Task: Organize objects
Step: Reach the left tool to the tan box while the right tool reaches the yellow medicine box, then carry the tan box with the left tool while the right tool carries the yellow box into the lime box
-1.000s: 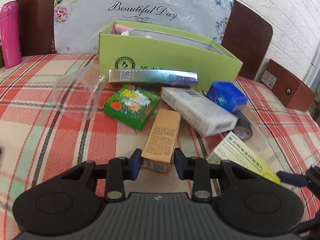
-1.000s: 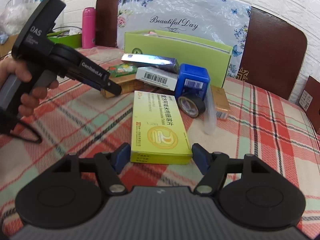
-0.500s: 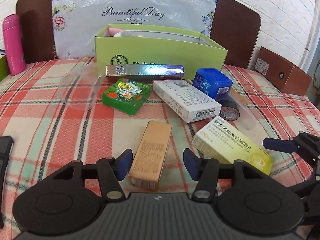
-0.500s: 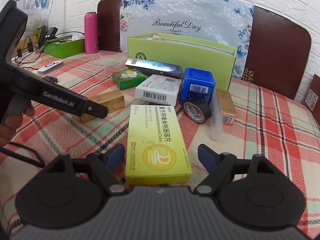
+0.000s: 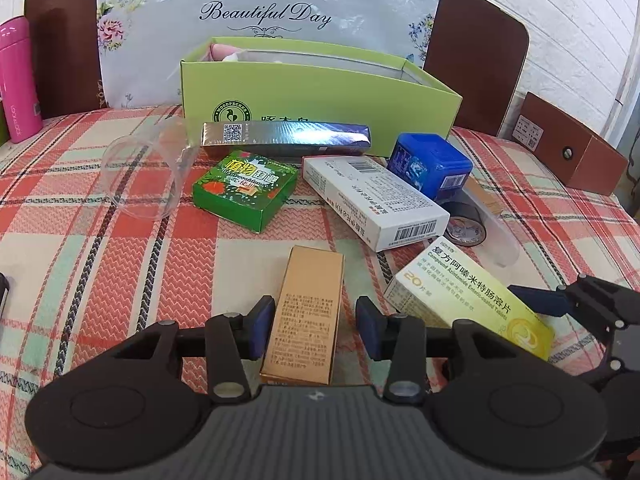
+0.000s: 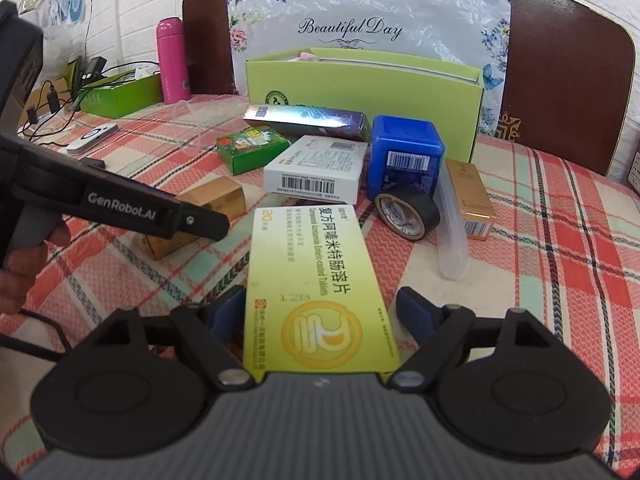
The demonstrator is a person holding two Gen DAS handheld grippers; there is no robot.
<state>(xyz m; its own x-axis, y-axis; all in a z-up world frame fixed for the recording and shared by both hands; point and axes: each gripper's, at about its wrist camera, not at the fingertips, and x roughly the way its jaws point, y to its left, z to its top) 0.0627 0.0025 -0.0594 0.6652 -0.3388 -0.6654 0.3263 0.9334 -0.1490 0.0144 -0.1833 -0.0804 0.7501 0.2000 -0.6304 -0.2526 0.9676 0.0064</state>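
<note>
A tan box [image 5: 308, 312] lies on the plaid cloth between the fingers of my left gripper [image 5: 316, 326], which is open, with gaps on both sides. A yellow medicine box [image 6: 316, 292] lies between the fingers of my right gripper [image 6: 320, 316], also open. That yellow box also shows in the left wrist view [image 5: 468, 300], and the tan box shows in the right wrist view [image 6: 200, 216]. An open lime-green cardboard box [image 5: 320, 92] stands at the back.
Ahead lie a silver box [image 5: 286, 136], a green box [image 5: 244, 188], a white box [image 5: 372, 200], a blue cube [image 5: 428, 166], a tape roll [image 6: 406, 212], a second tan box [image 6: 468, 196] and clear plastic cups [image 5: 140, 176]. A pink bottle [image 5: 16, 80] stands far left.
Both grippers have slid forward, so the tan box and the yellow box now lie deeper between their fingers. The left jaws have opened from a near grip a second ago.
</note>
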